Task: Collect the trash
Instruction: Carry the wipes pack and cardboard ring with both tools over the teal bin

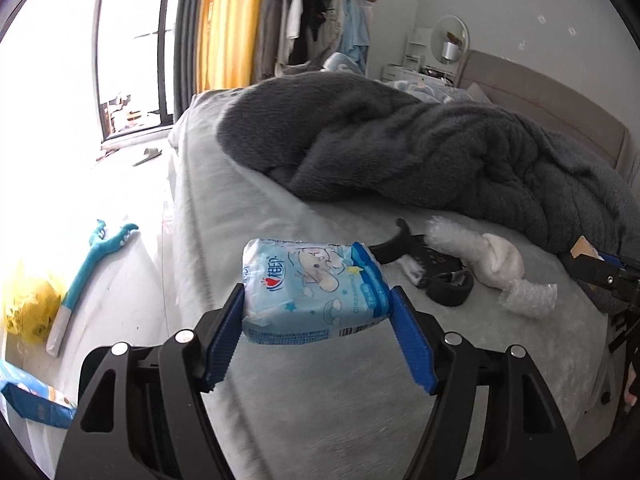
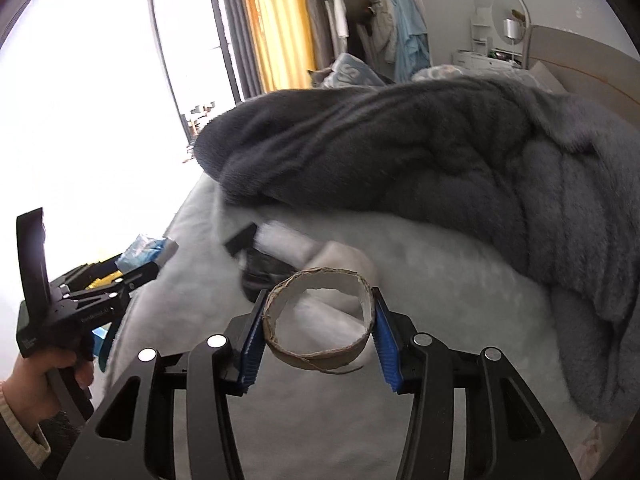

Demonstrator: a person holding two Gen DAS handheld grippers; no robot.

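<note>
Left gripper [image 1: 318, 300] clamps a tissue pack [image 1: 314, 292]; right gripper [image 2: 318, 320] pinches a cardboard ring [image 2: 320, 320], both lifted clear of the bed [image 1: 320, 400] for disposal.

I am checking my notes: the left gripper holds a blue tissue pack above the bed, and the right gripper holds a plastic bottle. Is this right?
Not quite. The right gripper holds a cardboard tape ring, not a plastic bottle; the right wrist view shows it. The left gripper does hold the blue tissue pack above the bed.

Two grippers: the left gripper [image 1: 318, 300] with one tissue pack [image 1: 314, 292], the right gripper [image 2: 318, 312] with one cardboard ring [image 2: 320, 320]. One grey blanket [image 1: 420, 148], upper right; one yellow bag [image 1: 28, 308], lower left.
</note>
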